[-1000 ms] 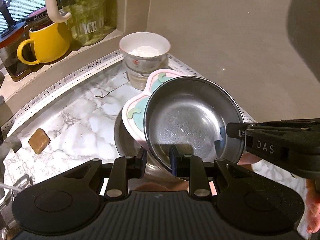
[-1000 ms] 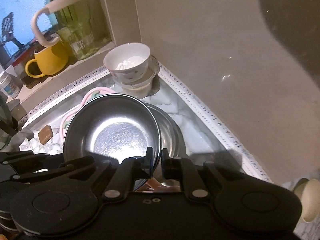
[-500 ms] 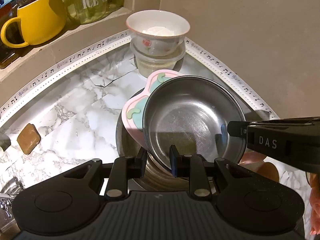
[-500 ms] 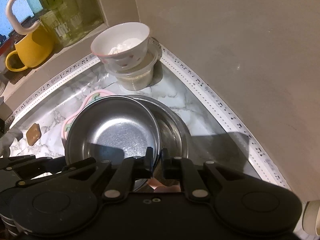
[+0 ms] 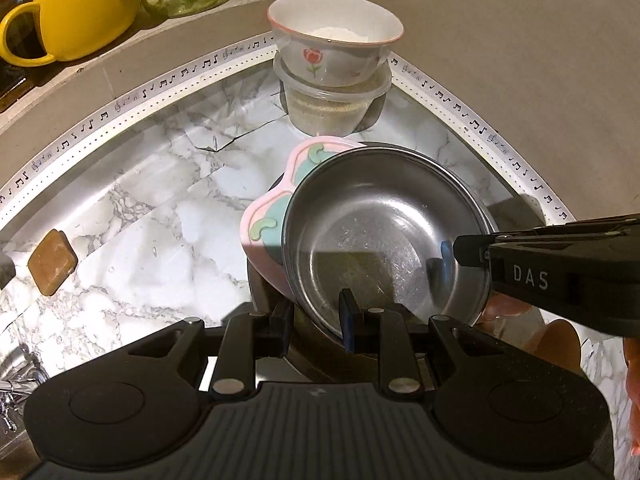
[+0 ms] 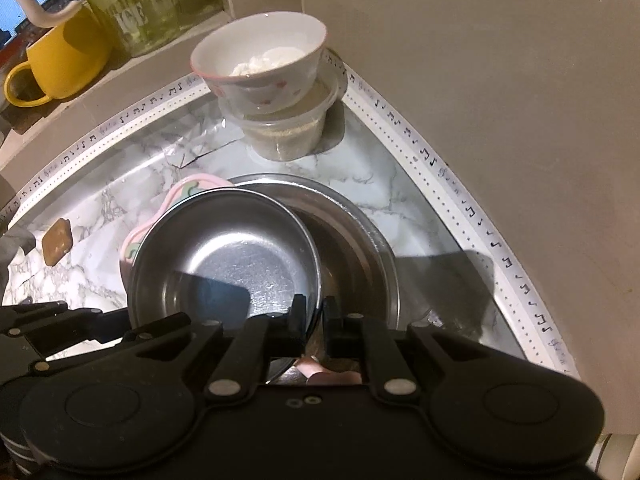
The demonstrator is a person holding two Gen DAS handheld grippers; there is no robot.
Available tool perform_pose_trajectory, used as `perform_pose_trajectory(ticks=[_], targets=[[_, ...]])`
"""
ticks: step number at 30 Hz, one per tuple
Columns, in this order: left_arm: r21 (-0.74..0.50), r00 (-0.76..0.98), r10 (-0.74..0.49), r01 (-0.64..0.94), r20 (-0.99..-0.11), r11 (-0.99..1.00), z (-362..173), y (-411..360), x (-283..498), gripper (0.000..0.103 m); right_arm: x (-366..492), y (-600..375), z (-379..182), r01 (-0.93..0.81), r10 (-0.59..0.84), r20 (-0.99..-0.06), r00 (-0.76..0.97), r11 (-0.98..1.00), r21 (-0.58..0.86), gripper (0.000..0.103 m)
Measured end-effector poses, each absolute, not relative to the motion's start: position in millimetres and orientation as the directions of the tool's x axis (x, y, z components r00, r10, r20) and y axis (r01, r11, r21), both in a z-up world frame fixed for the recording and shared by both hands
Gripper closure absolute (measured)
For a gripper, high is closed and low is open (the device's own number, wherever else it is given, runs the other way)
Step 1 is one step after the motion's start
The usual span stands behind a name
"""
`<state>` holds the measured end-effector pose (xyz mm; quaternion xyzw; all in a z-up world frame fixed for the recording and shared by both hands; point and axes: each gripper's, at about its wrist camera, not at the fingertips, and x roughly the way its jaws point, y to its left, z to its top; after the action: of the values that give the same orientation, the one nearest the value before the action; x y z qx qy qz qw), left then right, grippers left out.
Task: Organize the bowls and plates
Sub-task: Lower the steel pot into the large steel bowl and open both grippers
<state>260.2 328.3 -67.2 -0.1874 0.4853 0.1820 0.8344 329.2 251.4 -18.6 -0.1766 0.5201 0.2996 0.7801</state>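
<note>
Both tools grip the steel bowl's (image 5: pixel 384 236) near rim, left tool (image 5: pixel 314 320) also clamping the pink plate (image 5: pixel 266 232), right tool (image 6: pixel 314 322) at its right edge.

Just ahead of our left gripper (image 5: pixel 314 322) sits a steel bowl (image 5: pixel 384 236) — its near rim lies between the narrowly parted fingers, together with a pink plate (image 5: pixel 262 228) tucked behind the bowl. From our right, the right gripper (image 5: pixel 472 250) reaches the bowl's far rim. Farther ahead stands a flowered white bowl (image 5: pixel 334 46) on a plastic tub (image 5: pixel 334 106) — beyond-left, a yellow mug (image 5: pixel 80 8).
</note>
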Motion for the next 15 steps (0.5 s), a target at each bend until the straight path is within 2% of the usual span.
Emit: perform_pose_trajectory(ticks=[8, 15], targets=[[-0.142, 0.458, 0.111, -0.482, -0.882, 0.865, -69.0, 332.5, 264.8, 0.08, 332.5, 253.2, -20.8, -0.645, 0.284, -0.917, 0.278, 0.763, 0.041, 0.094], [-0.178, 0.468, 0.084, -0.487, -0.88, 0.855, -67.3, 338.3, 265.6, 0.08, 333.9, 252.3, -21.3, -0.637, 0.296, -0.918, 0.263, 0.768, 0.065, 0.087]])
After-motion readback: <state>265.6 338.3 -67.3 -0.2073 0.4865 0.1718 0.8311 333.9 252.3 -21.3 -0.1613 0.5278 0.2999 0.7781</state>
